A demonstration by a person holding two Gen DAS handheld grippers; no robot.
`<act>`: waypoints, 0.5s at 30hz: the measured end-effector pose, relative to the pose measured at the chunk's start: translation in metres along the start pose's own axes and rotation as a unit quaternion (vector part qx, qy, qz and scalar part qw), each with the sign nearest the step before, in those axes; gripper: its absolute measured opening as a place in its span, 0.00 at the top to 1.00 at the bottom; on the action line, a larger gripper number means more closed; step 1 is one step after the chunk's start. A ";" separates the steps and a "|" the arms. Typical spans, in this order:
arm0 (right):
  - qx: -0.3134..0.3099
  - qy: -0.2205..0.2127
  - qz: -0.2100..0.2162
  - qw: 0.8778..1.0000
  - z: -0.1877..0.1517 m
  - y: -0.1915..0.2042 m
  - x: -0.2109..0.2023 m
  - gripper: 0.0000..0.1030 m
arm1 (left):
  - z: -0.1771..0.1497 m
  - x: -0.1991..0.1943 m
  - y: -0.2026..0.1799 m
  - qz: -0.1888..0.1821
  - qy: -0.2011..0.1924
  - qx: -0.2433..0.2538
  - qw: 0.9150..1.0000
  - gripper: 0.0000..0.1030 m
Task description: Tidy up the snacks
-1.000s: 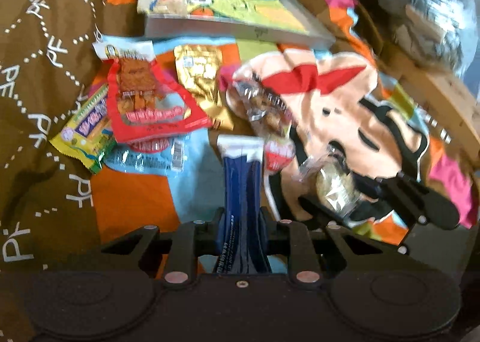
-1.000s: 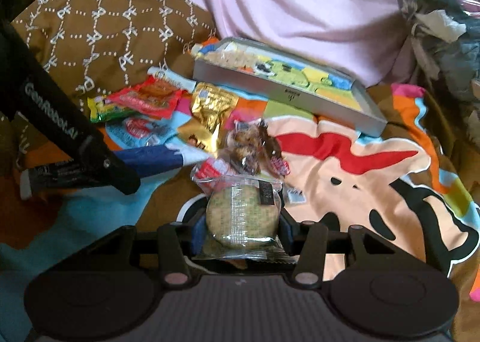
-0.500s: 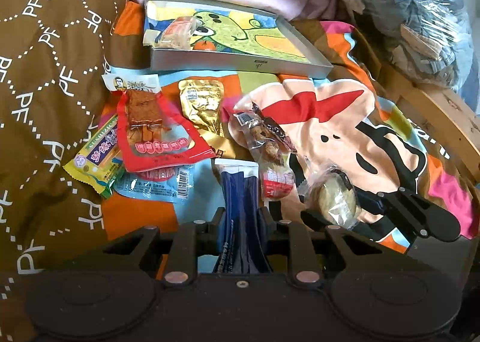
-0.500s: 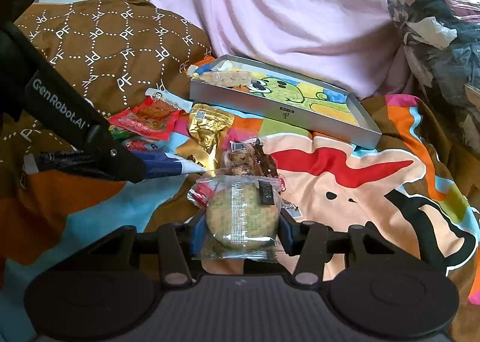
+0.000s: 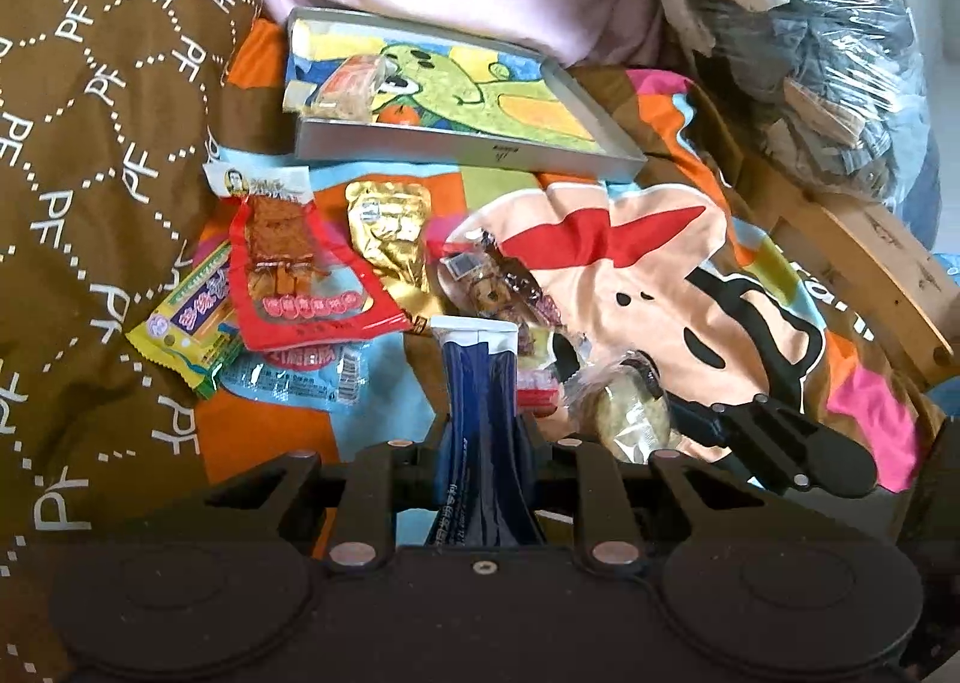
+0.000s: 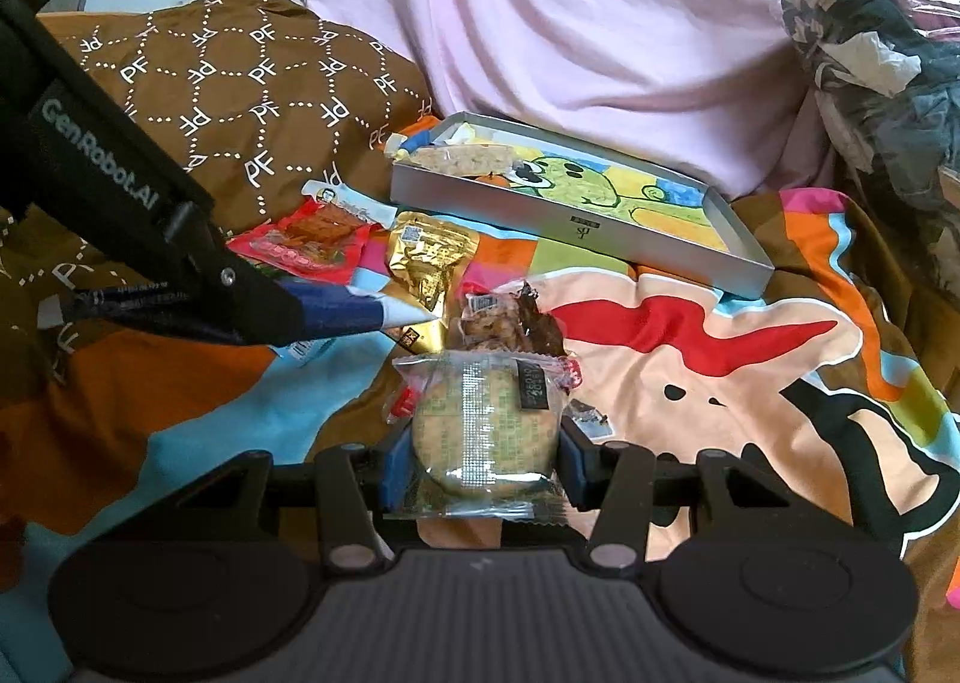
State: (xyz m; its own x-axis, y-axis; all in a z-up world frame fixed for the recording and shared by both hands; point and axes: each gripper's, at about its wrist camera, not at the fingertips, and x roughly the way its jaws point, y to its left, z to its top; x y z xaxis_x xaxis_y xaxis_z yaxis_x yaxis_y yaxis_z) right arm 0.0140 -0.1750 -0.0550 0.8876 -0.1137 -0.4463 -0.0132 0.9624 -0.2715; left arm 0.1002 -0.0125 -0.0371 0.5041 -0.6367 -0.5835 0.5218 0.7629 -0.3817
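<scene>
My left gripper point(image 5: 480, 431) is shut on a dark blue snack packet point(image 5: 480, 377) whose white end points toward the loose snacks. My right gripper point(image 6: 483, 461) is shut on a round biscuit in a clear wrapper point(image 6: 483, 431). That biscuit point(image 5: 630, 413) also shows at the right of the left wrist view. At the back lies a silver tray point(image 5: 468, 146) with a green cartoon lining, and one snack packet point(image 5: 351, 83) rests in its left end. In the right wrist view the tray point(image 6: 576, 230) is ahead, and the left gripper point(image 6: 258, 311) reaches in from the left.
Loose snacks lie on the cartoon blanket point(image 5: 630, 275): a red packet point(image 5: 294, 275), a gold one point(image 5: 390, 227), a yellow-green one point(image 5: 186, 323), a pale blue one point(image 5: 294, 377), a clear one point(image 5: 492, 287). A brown quilt point(image 5: 90, 113) rises left. A plastic-wrapped bundle point(image 5: 810, 23) and wooden frame point(image 5: 870, 251) stand right.
The left gripper has tipped upward a little with the blue packet, so more of the tray and pink sheet shows. The right gripper keeps still on the biscuit.
</scene>
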 end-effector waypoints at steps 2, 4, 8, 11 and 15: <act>0.002 0.001 0.001 1.000 0.001 -0.002 0.001 0.48 | 0.000 -0.001 -0.001 0.001 -0.005 0.000 1.000 0.78; 0.007 0.004 0.002 1.000 0.002 -0.003 0.002 0.48 | 0.001 -0.002 -0.001 0.005 -0.011 0.001 1.000 0.78; 0.016 0.010 0.008 1.000 0.004 -0.005 0.004 0.48 | 0.003 -0.004 0.000 0.015 -0.023 0.004 1.000 0.78; 0.028 0.013 0.015 0.999 0.009 -0.007 0.006 0.48 | 0.008 -0.003 0.000 0.023 -0.031 0.005 0.999 0.78; 0.034 0.012 0.021 0.999 0.016 -0.011 0.009 0.48 | 0.018 -0.002 0.000 0.031 -0.048 0.004 0.998 0.78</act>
State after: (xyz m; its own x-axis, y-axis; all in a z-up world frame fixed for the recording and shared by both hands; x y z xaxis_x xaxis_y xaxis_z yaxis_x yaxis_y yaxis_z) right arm 0.0294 -0.1828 -0.0426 0.8759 -0.0782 -0.4761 -0.0176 0.9810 -0.1934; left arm 0.1116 -0.0130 -0.0228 0.6000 -0.5957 -0.5340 0.4922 0.8011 -0.3405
